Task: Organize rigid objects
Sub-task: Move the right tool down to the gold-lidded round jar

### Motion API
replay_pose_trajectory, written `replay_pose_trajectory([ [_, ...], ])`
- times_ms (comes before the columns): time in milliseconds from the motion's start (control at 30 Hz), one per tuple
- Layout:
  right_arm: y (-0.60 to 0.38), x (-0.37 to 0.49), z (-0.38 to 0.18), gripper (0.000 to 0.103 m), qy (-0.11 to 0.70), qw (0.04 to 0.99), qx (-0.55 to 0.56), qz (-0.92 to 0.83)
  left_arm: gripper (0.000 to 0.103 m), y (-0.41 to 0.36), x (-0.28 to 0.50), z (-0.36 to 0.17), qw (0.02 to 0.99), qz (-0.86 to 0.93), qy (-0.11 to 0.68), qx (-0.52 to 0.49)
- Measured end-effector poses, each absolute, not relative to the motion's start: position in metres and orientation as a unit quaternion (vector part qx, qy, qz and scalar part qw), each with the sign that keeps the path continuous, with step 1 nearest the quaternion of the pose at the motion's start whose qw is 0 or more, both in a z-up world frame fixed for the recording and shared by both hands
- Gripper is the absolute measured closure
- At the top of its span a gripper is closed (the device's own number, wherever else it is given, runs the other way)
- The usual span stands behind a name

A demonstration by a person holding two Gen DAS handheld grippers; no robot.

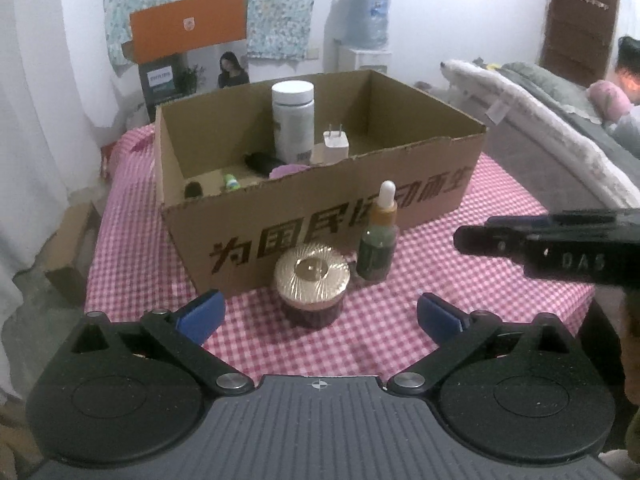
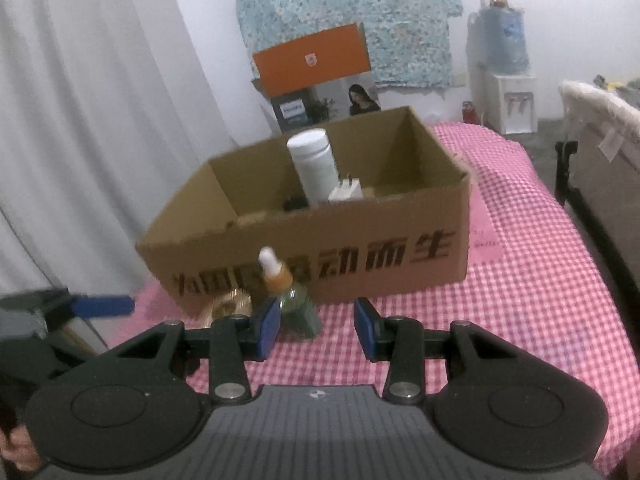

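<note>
An open cardboard box (image 1: 320, 220) stands on the pink checked table and holds a white bottle (image 1: 293, 120), a white plug adapter (image 1: 335, 144) and small dark items. In front of it stand a dark jar with a gold lid (image 1: 311, 288) and a green dropper bottle (image 1: 377, 240). My left gripper (image 1: 320, 314) is open, its fingers on either side of the jar, just short of it. My right gripper (image 2: 316, 328) is open, with the dropper bottle (image 2: 294, 300) just ahead by its left finger. The box (image 2: 320, 256) fills the right wrist view's middle.
The right gripper's black body (image 1: 560, 244) reaches in from the right of the left wrist view. An orange-flapped box (image 1: 188, 24) stands behind the table, a water dispenser (image 1: 366, 36) by the wall and a bed (image 1: 540, 120) at right. White curtains hang at left.
</note>
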State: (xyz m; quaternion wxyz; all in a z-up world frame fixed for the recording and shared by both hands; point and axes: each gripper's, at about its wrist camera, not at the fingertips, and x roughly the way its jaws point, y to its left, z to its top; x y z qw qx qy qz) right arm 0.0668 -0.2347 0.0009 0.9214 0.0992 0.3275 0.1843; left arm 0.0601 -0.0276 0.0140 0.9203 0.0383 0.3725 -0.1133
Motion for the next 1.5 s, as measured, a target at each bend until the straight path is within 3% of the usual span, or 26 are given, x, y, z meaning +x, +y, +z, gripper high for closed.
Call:
replay_pose_trajectory([
  [67, -0.230, 0.061, -0.003, 0.059, 0.328, 0.924, 0.088, 0.178, 0.000, -0.025, 0.057, 0.011, 0.920, -0.116, 0.373, 0.033],
  [167, -0.222, 0.054, -0.004, 0.001, 0.317, 0.930, 0.074, 0.167, 0.000, -0.021, 0.057, 0.006, 0.918, -0.121, 0.375, 0.027],
  [200, -0.222, 0.047, -0.002, 0.000, 0.294, 0.939, 0.074, 0.165, 0.000, -0.020, 0.057, 0.005, 0.918, -0.123, 0.376, 0.025],
  [633, -0.206, 0.054, -0.006, 0.000, 0.295, 0.944, 0.042, 0.141, 0.000, -0.024, 0.064, -0.012, 0.915, -0.133, 0.379, 0.043],
  [967, -0.193, 0.074, -0.019, 0.000, 0.331, 0.910, 0.109, 0.222, 0.002, -0.042, 0.069, -0.028, 0.926, -0.121, 0.336, 0.123],
  [1133, -0.184, 0.084, -0.026, 0.001, 0.353, 0.890, 0.141, 0.250, 0.011, -0.042, 0.076, -0.034, 0.927, -0.127, 0.328, 0.132],
  [1233, -0.179, 0.090, -0.032, 0.006, 0.367, 0.880, 0.155, 0.258, 0.023, -0.042, 0.081, -0.039, 0.924, -0.129, 0.334, 0.131],
  [1333, -0.177, 0.096, -0.039, 0.018, 0.383, 0.869, 0.174, 0.262, 0.032, -0.041, 0.086, -0.042, 0.922, -0.132, 0.341, 0.128],
  [1400, -0.176, 0.100, -0.044, 0.027, 0.394, 0.861, 0.188, 0.261, 0.046, -0.038, 0.088, -0.043, 0.921, -0.133, 0.344, 0.122],
  [1500, -0.175, 0.107, -0.049, 0.037, 0.406, 0.853, 0.201, 0.259, 0.047, -0.034, 0.087, -0.042, 0.921, -0.138, 0.348, 0.111],
])
